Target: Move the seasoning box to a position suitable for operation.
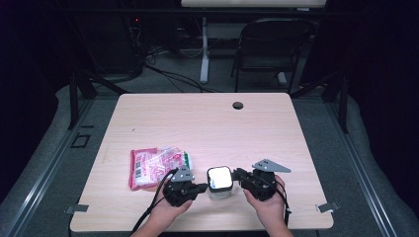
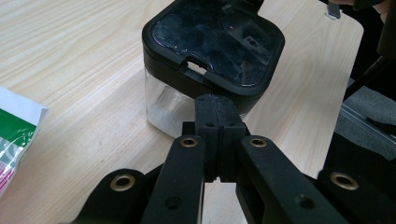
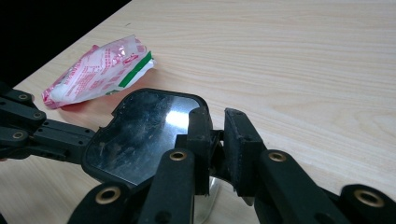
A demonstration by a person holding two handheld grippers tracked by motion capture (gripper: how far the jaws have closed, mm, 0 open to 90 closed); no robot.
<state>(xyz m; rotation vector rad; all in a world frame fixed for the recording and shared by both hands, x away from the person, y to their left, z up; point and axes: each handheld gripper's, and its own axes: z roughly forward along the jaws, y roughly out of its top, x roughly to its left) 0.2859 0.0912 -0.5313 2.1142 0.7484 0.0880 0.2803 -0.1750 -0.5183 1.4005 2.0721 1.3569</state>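
Black-lidded clear box (image 1: 220, 181) stands near the table's (image 1: 207, 123) front edge between both grippers: left gripper (image 2: 218, 122), jaws shut, touches its side; right gripper (image 3: 216, 140) pinches a lid tab.

Open table (image 1: 207, 123) is lying beyond both grippers, with nothing standing in the way. The box (image 1: 220, 181) is sitting between the left gripper (image 1: 201, 187) and the right gripper (image 1: 238, 174), blocking inward passage. The bag (image 1: 155, 165) is crowding the left gripper's outer side.
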